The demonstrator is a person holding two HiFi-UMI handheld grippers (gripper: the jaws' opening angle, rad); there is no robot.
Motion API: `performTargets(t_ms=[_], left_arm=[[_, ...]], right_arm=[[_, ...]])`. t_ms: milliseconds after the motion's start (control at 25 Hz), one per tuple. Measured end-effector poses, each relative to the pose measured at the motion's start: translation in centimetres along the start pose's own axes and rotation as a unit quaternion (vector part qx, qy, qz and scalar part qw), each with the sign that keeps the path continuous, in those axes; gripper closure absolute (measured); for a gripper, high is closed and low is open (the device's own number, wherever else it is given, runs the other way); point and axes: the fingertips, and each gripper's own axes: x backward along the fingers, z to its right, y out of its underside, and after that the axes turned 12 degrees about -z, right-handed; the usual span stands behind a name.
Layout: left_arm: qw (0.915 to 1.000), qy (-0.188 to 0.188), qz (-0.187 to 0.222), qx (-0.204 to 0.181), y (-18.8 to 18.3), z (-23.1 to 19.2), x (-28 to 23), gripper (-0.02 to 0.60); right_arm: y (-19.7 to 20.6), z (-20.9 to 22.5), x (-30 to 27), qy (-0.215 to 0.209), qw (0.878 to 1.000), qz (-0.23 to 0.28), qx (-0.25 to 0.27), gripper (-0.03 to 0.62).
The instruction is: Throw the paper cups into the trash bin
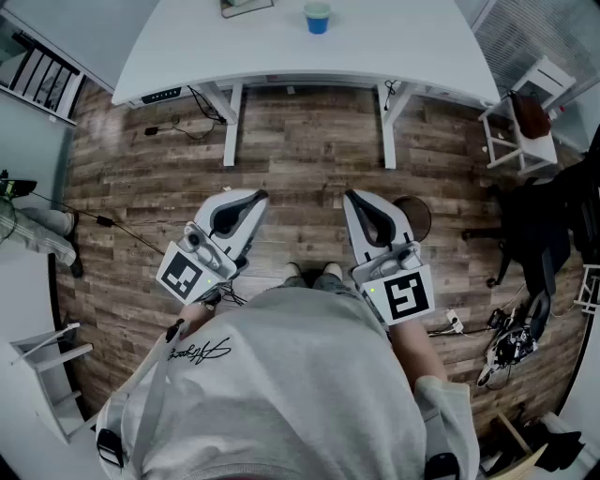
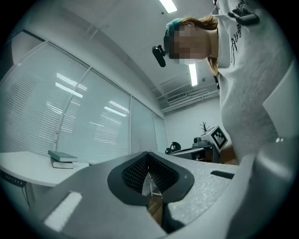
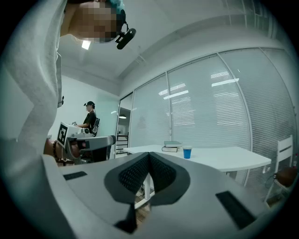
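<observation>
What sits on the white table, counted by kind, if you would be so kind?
Blue cup: 1
Books: 2, stacked
Total: 3

A single blue paper cup [image 1: 317, 17] is seen standing upright on the white bench [image 1: 394, 52], near its far edge.
</observation>
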Motion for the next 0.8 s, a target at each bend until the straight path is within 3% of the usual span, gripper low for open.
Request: performTargets(t_ms=[160,280,640,800], left_arm=[[0.9998,-0.011,-0.014,0.003,0.6,-0.4,0.3,0.577],[0.9998,-0.01,-0.017,0.004,0.8,-0.5,0.2,0.577],[0.9999,-0.007,0.001,0.007,0.7,-1.4,1.5,0.577],[0.9998,-0.012,-0.015,0.007,1.6,-1.9,1.8,0.575]], right_arm=[[0.7,-0.7,-0.1,-0.009,1.0,-0.018,-0.008,0.585],[0.2,-0.4,-0.3,-0.004,1.0,-0.004,-0.001,0.585],[0.9,-1.2,-0.9,0.005,1.0,-0.015,-0.001,0.585],[1.5,-1.9,-1.2,0.01,1.0,-0.024,-0.004,0.583]])
